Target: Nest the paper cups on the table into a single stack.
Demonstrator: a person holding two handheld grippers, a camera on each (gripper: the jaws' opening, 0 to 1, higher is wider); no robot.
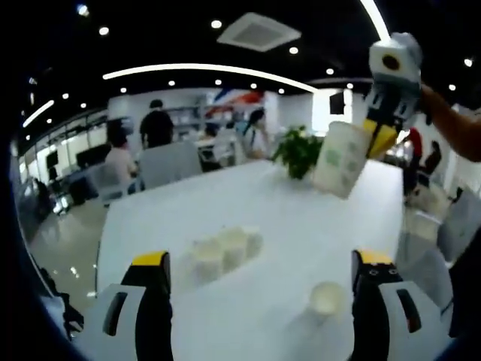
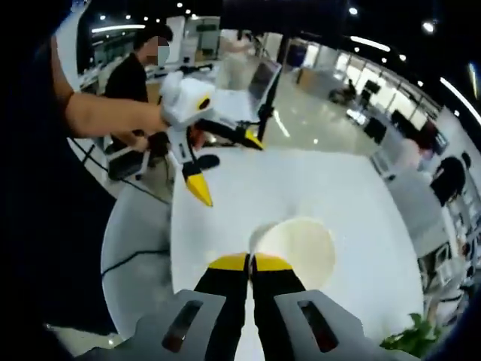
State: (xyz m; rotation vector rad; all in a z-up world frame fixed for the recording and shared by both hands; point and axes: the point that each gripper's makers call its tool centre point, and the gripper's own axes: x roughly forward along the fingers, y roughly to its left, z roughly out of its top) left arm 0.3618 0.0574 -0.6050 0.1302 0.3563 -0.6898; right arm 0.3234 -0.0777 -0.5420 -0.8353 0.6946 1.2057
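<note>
My left gripper [image 1: 261, 259] is open above the white table [image 1: 301, 226]. Between its jaws, farther out, sits a cluster of several small paper cups [image 1: 225, 252], and a single upright cup [image 1: 327, 298] stands near the right jaw. My right gripper [image 1: 378, 138] hangs high at the upper right, shut on the rim of a tall paper cup [image 1: 342, 158] that is tilted in the air. In the right gripper view, the right gripper [image 2: 252, 262] pinches the cup's rim [image 2: 297, 252], and the open left gripper [image 2: 225, 164] is held by a hand at the upper left.
A potted green plant [image 1: 298, 150] stands at the table's far end. Grey chairs [image 1: 169, 164] line the far side, and people sit or stand behind them. A person [image 2: 135, 75] sits past the table's edge in the right gripper view.
</note>
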